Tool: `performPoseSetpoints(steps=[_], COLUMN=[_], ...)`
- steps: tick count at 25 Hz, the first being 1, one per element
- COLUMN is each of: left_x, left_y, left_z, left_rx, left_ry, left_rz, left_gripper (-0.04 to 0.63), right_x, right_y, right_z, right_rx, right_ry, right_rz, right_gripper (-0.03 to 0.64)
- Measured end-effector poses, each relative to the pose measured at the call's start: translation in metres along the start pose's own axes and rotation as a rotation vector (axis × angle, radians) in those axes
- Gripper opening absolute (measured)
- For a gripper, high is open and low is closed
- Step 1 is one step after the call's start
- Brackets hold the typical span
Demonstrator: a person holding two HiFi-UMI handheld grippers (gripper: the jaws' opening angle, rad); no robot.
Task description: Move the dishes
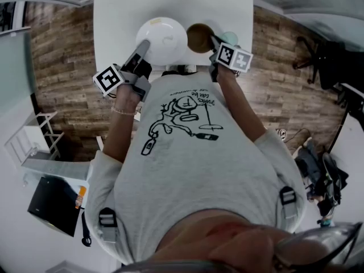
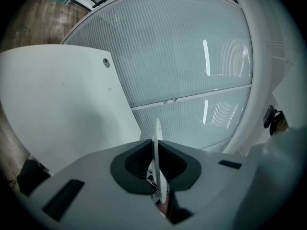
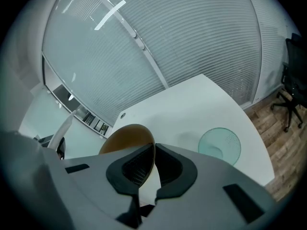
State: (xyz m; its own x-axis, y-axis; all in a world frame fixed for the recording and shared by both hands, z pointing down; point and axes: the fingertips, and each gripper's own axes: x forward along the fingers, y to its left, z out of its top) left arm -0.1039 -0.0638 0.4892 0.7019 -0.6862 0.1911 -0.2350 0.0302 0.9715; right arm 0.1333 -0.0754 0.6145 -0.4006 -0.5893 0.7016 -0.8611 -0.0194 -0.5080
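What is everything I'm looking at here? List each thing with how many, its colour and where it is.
round white plate: one, white, over the white table, in the left gripper.
round brown dish: one, brown, beside the white plate, in the right gripper.
round pale green glass plate: one, pale green, lying on the table, right of the brown dish.
white table: one, white, in front of the person.
black office chair: one, black, far right.
left gripper: one, grey, shut on the white plate's rim.
right gripper: one, grey, shut on the brown dish's rim.
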Motion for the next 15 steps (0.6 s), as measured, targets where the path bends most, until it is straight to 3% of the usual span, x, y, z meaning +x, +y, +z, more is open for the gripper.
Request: performPoseSetpoints(steps=[8, 15], left_x=[0.001, 0.001], left_y=[0.003, 0.004], left_z=[-0.001, -0.001], left_rx=[-0.008, -0.001], left_ry=[0.005, 0.009], left_rz=[0.006, 0.008], left_gripper=[0.02, 0.02], right_x=[0.015, 0.028], right_y=[-0.01, -0.027], right_z=[-0.019, -0.034], right_rx=[0.066, 0.058], right_ry=[-0.009, 0.004], right_rz=[-0.023, -0.073], right_gripper=[0.043, 0.043])
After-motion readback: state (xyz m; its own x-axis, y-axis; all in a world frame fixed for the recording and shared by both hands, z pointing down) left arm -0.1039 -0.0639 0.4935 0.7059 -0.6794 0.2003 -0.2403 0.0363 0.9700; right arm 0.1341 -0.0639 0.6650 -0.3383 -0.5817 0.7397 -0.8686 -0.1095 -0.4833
